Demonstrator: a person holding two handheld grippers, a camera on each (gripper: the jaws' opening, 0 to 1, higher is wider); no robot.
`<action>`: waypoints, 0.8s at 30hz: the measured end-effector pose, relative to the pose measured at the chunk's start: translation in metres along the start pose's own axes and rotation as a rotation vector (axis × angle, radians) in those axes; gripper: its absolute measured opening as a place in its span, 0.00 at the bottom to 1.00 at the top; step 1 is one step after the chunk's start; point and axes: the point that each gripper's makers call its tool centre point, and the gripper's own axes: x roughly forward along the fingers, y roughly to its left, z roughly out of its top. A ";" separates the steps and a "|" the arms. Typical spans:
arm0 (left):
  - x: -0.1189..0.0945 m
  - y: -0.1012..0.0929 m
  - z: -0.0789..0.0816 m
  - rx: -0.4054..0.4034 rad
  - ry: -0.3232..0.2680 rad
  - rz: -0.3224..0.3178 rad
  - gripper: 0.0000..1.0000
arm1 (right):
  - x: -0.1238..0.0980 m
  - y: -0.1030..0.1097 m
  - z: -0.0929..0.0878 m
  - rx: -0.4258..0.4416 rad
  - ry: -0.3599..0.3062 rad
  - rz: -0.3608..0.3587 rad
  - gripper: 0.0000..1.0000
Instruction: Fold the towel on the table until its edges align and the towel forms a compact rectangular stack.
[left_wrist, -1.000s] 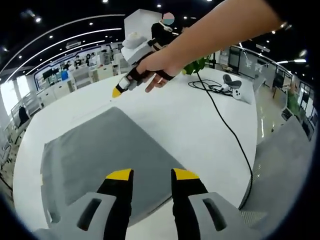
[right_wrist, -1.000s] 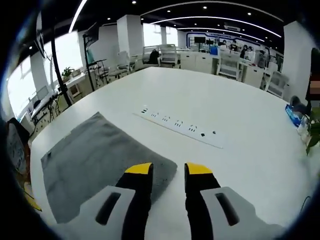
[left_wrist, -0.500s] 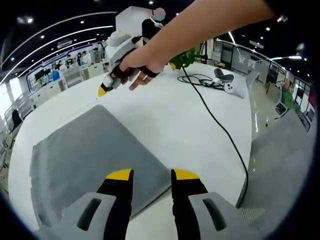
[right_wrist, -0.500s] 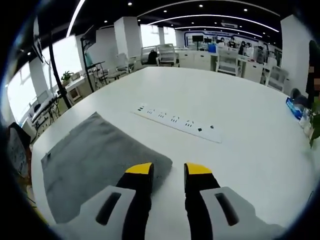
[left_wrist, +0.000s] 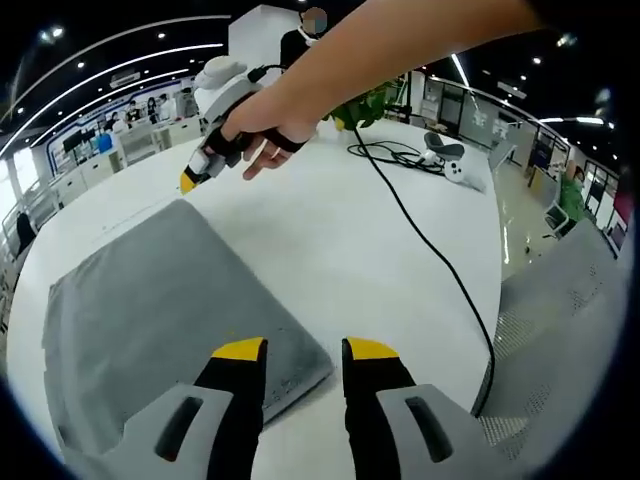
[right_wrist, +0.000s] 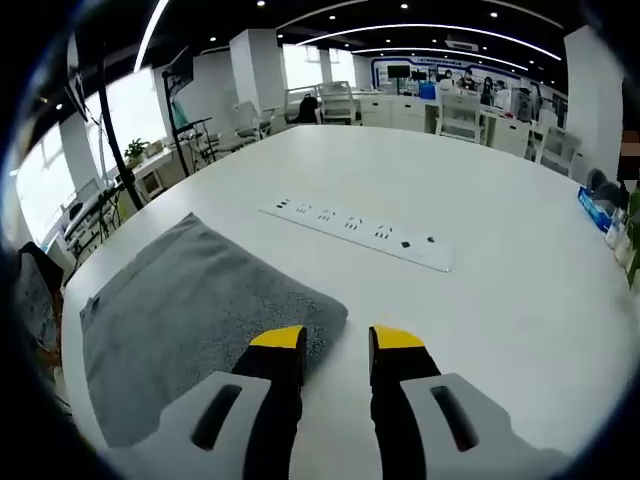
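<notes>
One big white table (left_wrist: 330, 240) carries everything here, and a grey towel (left_wrist: 150, 320) lies flat on it as a folded rectangle. In the left gripper view a near corner of the towel sits just ahead of the left gripper (left_wrist: 303, 349), whose yellow-tipped jaws stand a little apart with nothing between them; whether the left tip touches the cloth I cannot tell. In the right gripper view the towel (right_wrist: 180, 320) spreads away to the left, one corner reaching up beside the right gripper (right_wrist: 336, 339), whose jaws are likewise parted and hold nothing. In the left gripper view the right gripper (left_wrist: 205, 165) hovers near the towel's far corner, gripped in the person's hand (left_wrist: 262, 120) on an outstretched bare arm. A grey mesh chair (left_wrist: 560, 340) stands at the table's edge. A black cable (left_wrist: 430, 250) snakes across the tabletop toward that edge. A white power strip (right_wrist: 355, 233) lies beyond the towel, well apart from it.
</notes>
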 end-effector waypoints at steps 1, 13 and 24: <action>0.003 0.000 -0.003 -0.002 0.004 -0.001 0.30 | 0.000 0.000 0.001 0.002 -0.002 0.001 0.24; 0.015 -0.012 -0.018 0.025 0.056 -0.034 0.28 | 0.019 -0.001 -0.003 0.015 -0.003 0.011 0.23; 0.019 -0.011 -0.030 0.045 0.100 -0.033 0.24 | 0.034 0.002 -0.011 0.041 0.019 0.009 0.19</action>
